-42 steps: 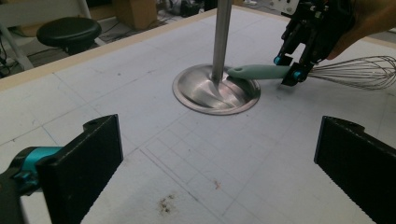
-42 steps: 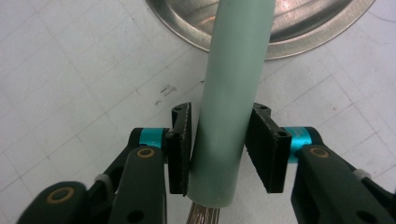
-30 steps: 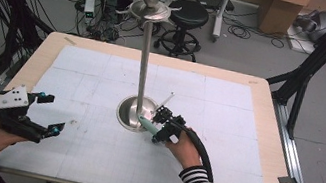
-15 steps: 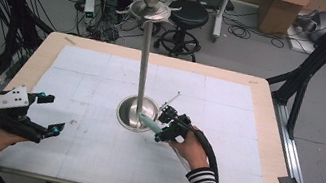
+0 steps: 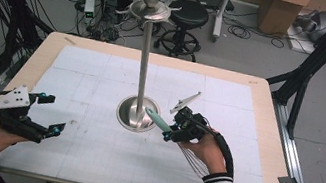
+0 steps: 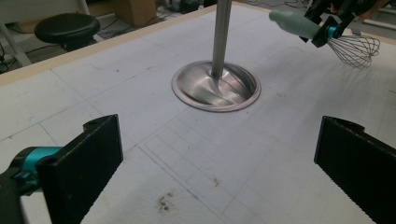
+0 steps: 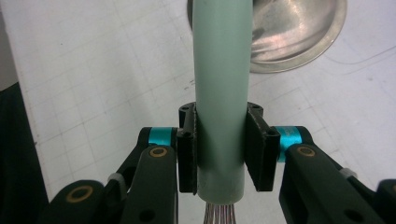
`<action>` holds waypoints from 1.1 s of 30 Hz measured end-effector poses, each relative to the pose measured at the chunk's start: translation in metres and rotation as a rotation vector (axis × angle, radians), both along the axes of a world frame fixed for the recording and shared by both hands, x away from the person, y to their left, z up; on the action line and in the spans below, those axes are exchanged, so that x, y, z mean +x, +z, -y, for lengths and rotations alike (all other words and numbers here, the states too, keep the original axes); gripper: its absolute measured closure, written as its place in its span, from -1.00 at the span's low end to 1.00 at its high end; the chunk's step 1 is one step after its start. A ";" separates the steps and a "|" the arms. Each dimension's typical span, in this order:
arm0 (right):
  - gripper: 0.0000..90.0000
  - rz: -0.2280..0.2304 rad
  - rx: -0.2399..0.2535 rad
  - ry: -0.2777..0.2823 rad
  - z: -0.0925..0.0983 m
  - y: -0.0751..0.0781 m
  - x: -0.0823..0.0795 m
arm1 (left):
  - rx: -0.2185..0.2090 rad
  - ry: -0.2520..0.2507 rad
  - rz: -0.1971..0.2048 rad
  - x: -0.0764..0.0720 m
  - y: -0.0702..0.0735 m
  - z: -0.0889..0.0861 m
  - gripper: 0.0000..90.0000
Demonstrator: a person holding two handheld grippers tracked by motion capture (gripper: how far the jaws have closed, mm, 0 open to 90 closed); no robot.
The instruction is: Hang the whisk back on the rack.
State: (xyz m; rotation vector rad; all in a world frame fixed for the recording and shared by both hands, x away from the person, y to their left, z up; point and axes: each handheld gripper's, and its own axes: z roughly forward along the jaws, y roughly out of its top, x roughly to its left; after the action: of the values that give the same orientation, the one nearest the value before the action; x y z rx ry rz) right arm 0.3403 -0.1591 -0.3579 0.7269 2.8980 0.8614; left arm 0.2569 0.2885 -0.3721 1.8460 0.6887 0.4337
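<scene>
The counter (image 5: 261, 154) is seen as a pale wooden top overlaid with a white gridded mat (image 5: 89, 149). At the middle of the mat a tall metal stand (image 5: 144, 68) is set upright: a slim pole rises from a round dished base (image 6: 215, 87), and a ring of hooks topped by a ball is carried at its upper end. The dished base is shown bare apart from the pole.

A whisk (image 6: 327, 37) is held above the mat just to the right of that base, clear of the surface. Its pale green handle (image 7: 221, 93) is pointed toward the foot of the stand, with the tip over the rim of the base in the right gripper view, while the wire loops (image 6: 356, 49) are trailed back on the hand's side.

The right gripper (image 5: 179, 130) is seen with its jaws clamped on the lower part of the green handle, one pad pressed against each side, close to where the wires leave it.

The left gripper (image 5: 47, 114) is held low over the left part of the mat, well apart from the stand. Its jaws are spread wide, and nothing is held between them.
</scene>
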 end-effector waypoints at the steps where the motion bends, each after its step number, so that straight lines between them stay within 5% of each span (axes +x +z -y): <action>1: 0.54 0.007 0.008 -0.001 0.002 0.002 0.000 | -0.001 -0.003 -0.002 0.000 0.000 0.001 -0.96; 33: 0.54 0.167 0.228 0.027 0.042 0.059 -0.012 | 0.004 0.004 -0.003 0.000 -0.001 -0.001 -0.96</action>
State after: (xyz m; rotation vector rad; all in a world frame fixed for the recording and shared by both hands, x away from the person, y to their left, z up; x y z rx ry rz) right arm 0.3285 -0.2008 -0.2986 0.5964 2.6978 1.2073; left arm 0.2565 0.2895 -0.3730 1.8501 0.6934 0.4355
